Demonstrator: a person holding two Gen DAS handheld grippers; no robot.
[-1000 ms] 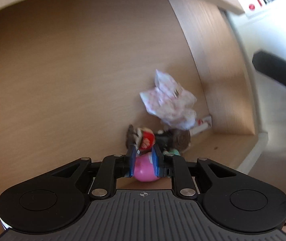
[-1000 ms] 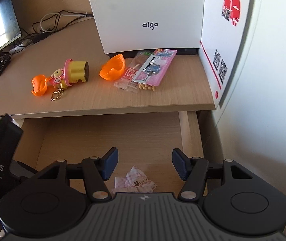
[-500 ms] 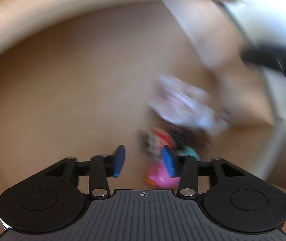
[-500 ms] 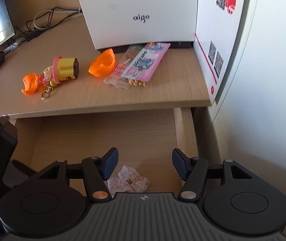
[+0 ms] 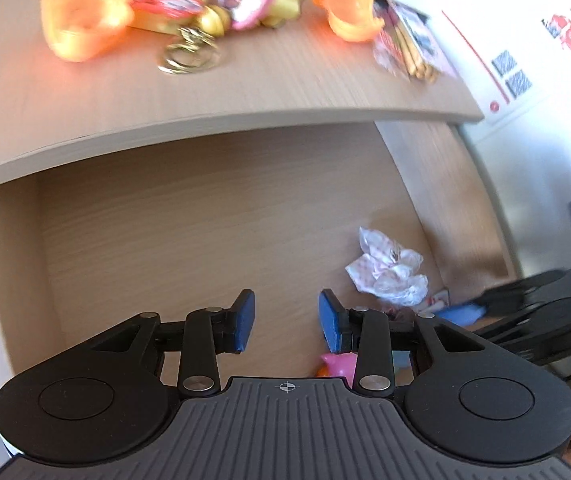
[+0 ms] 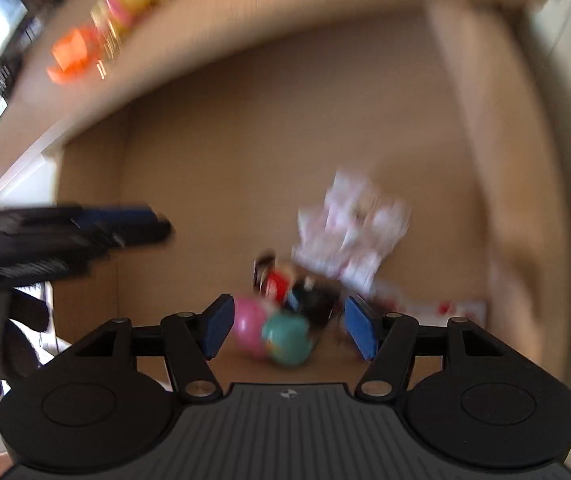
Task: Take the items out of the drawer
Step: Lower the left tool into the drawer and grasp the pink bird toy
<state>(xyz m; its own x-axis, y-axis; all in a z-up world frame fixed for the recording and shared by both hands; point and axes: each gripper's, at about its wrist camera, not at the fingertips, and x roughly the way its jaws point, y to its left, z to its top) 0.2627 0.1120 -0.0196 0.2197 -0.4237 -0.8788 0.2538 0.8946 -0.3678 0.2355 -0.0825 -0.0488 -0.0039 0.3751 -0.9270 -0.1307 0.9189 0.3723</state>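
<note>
The drawer (image 5: pixel 205 216) is pulled out below the desk edge (image 5: pixel 213 120). Its wooden floor is bare across the left and middle; all contents sit in the front right corner, close to the right side wall (image 5: pixel 445 184).

Left gripper (image 5: pixel 287 322): jaws spread wide, holding nothing, positioned over bare drawer floor. A pink ball (image 5: pixel 339 362) lies just below its right finger, partly hidden. A crumpled wrapper (image 5: pixel 385 268) lies near the right wall.

Right gripper (image 6: pixel 287 328): jaws spread wide, gripping nothing. The pink ball (image 6: pixel 249 324), a teal ball (image 6: pixel 287 340) and a small figure (image 6: pixel 285 284) lie between the fingers; the view is blurred, so contact cannot be confirmed.

Orange cups (image 5: pixel 81 20) and a keyring toy (image 5: pixel 205 12) rest on the desk.
</note>
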